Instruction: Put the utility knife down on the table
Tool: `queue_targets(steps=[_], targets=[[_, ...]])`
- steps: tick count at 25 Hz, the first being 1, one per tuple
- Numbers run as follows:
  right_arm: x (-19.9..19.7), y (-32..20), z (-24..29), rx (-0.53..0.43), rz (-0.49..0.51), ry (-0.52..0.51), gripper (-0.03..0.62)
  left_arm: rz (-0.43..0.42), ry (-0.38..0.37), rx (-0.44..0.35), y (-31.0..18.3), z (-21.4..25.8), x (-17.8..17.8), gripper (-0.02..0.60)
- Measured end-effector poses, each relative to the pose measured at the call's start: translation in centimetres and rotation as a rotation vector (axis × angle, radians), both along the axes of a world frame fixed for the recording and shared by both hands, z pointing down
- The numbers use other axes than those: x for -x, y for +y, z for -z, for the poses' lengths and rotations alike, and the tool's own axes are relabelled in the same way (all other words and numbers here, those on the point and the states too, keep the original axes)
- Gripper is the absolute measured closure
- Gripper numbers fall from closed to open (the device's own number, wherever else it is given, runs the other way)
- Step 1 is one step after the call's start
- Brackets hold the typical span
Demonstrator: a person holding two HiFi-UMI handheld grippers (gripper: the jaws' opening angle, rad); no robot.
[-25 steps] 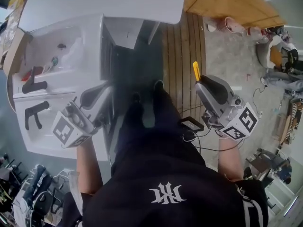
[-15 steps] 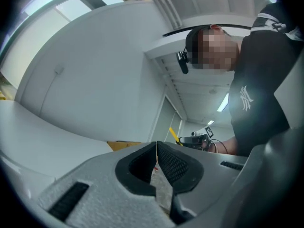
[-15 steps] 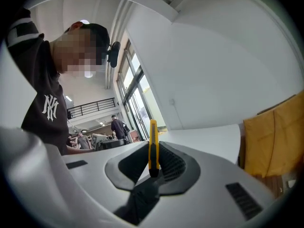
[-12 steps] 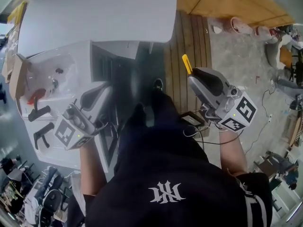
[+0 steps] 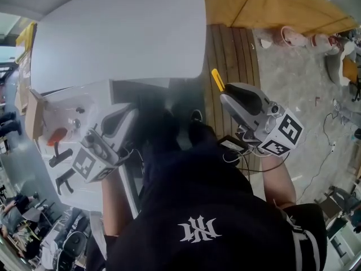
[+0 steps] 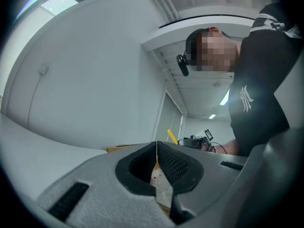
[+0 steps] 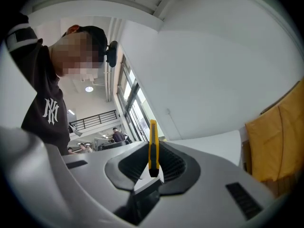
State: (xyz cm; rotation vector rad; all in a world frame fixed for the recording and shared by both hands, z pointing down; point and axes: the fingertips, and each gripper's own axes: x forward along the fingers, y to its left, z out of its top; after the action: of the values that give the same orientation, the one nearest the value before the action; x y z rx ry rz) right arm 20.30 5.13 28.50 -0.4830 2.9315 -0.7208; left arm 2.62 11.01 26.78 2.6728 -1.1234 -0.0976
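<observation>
Jaws of the right gripper [image 5: 223, 90] clamp a slim yellow plastic utility knife [image 5: 216, 79], right of centre in the head view and not over the white round-cornered bench [image 5: 124, 33] at upper left. Left gripper [image 5: 126, 115] jaws are pressed together, empty. The put-down is not yet done.

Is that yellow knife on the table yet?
Not yet. Nothing looks done: the yellow utility knife sits clamped in the right tongs, in the air beside the white table. The left tongs are shut and empty. Left to do: carry it over the table, lower, release.
</observation>
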Motion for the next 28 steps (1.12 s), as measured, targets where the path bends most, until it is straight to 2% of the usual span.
queue_targets(steps=[3,7,10,13,15,17,20,24,28], targets=[[2.0,-2.6,-0.4,-0.004,-0.007,0.017,0.539,-0.006,0.012,-0.005,-2.6,-0.6,2.2,0.574],[6.5,-6.4,-0.7,-0.014,-0.035,0.058,0.539,-0.018,0.104,-0.028,-6.9,-0.9,6.8,0.574],[9.5,-9.4,-0.6,-0.005,-0.055,0.103,0.539,-0.032,0.074,-0.027,-10.1,-1.8,10.3,0.574],[12.2,-12.2,-0.9,0.071,-0.033,0.155,0.539,-0.046,0.061,-0.039,-13.5,-2.2,13.4,0.574],[13.8,-14.0,-1.1,0.109,-0.035,0.180,0.539,-0.039,0.072,-0.019,-15.2,-3.2,15.6,0.574],[15.3,-15.6,-1.3,0.104,-0.046,0.214,0.539,-0.043,0.099,-0.004,-16.4,-4.1,17.3,0.574],[16.9,-17.5,-2.1,0.114,-0.059,0.246,0.539,-0.060,0.123,0.029,-18.1,-5.9,18.3,0.574],[17.5,-20.8,-3.7,0.159,-0.046,0.235,0.539,-0.056,0.127,0.095,-20.5,-8.2,16.8,0.575],[18.4,-24.3,-8.3,0.114,0.003,0.345,0.539,0.082,0.171,0.155,-23.3,-10.0,16.5,0.575]])
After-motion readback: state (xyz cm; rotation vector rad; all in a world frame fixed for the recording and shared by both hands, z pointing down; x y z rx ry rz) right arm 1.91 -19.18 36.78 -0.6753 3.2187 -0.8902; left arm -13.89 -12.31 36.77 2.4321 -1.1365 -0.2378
